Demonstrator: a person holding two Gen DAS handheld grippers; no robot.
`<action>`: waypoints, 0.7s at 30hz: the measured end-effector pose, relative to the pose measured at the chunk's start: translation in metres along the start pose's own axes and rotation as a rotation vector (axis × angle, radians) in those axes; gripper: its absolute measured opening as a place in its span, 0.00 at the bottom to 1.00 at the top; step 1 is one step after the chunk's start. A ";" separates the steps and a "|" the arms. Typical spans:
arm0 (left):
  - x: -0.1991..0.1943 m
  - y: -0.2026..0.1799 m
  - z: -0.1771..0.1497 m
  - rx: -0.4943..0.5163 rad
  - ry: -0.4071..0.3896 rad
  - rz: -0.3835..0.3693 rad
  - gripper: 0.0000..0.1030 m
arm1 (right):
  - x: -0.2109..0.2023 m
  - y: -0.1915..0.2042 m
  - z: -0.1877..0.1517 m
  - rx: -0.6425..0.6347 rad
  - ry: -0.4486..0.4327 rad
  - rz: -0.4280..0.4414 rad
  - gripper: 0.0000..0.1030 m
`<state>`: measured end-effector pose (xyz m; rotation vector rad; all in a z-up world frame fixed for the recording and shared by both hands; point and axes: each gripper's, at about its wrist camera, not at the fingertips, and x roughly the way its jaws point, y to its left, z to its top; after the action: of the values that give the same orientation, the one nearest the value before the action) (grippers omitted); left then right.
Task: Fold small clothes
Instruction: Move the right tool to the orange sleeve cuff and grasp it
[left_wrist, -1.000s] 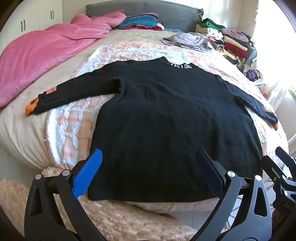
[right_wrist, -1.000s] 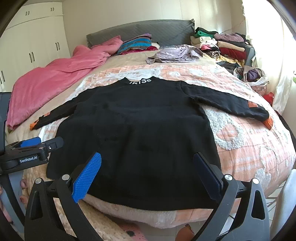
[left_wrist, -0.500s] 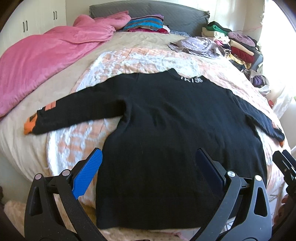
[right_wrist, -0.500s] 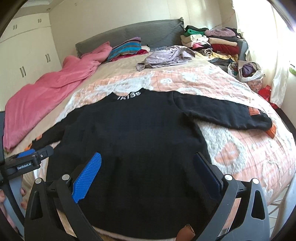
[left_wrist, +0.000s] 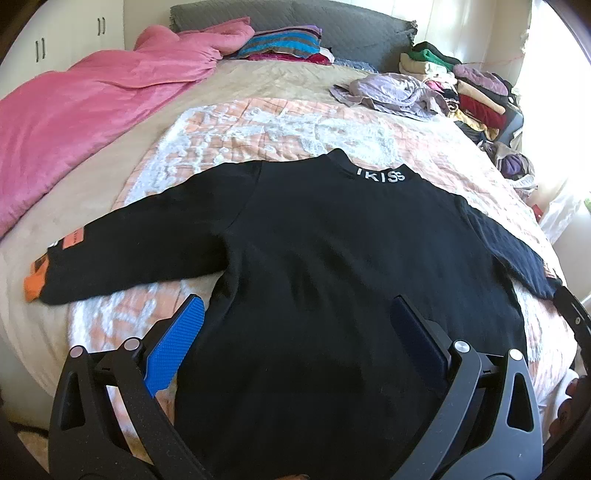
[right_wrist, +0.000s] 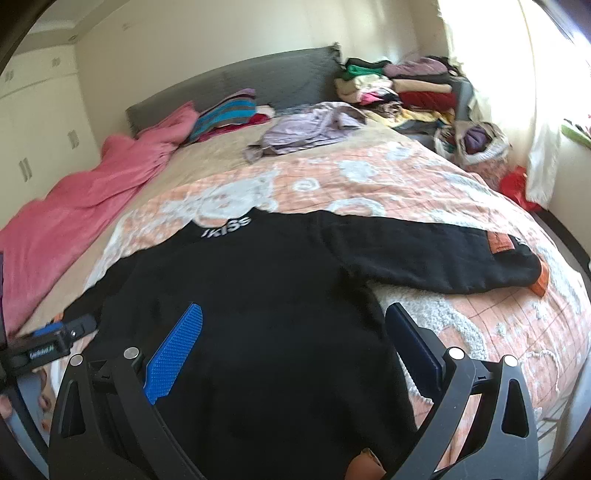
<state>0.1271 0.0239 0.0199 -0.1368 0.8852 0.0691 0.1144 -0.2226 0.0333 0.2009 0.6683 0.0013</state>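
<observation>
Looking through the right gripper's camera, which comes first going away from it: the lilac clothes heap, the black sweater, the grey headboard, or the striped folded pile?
From the right gripper:
1. Black sweater, spread directly beneath it.
2. Lilac clothes heap, mid-bed, ahead and slightly right.
3. Striped folded pile, far end of the bed, left of the lilac heap.
4. Grey headboard, behind everything.

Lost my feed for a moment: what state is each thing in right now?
Black sweater: spread flat, unfolded, sleeves out.
Left gripper: open, empty, over the hem.
Right gripper: open, empty, over the hem.
Pink duvet: bunched.
Lilac garment: crumpled.
</observation>
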 end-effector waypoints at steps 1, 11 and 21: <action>0.003 -0.001 0.003 0.003 0.003 -0.002 0.92 | 0.004 -0.005 0.003 0.024 -0.002 -0.007 0.96; 0.031 -0.016 0.038 0.047 0.002 0.004 0.92 | 0.026 -0.064 0.031 0.209 -0.023 -0.107 0.96; 0.063 -0.031 0.072 0.063 0.028 -0.001 0.92 | 0.040 -0.147 0.037 0.386 -0.028 -0.255 0.96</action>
<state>0.2259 0.0039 0.0187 -0.0798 0.9140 0.0381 0.1596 -0.3715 0.0100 0.4843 0.6582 -0.3762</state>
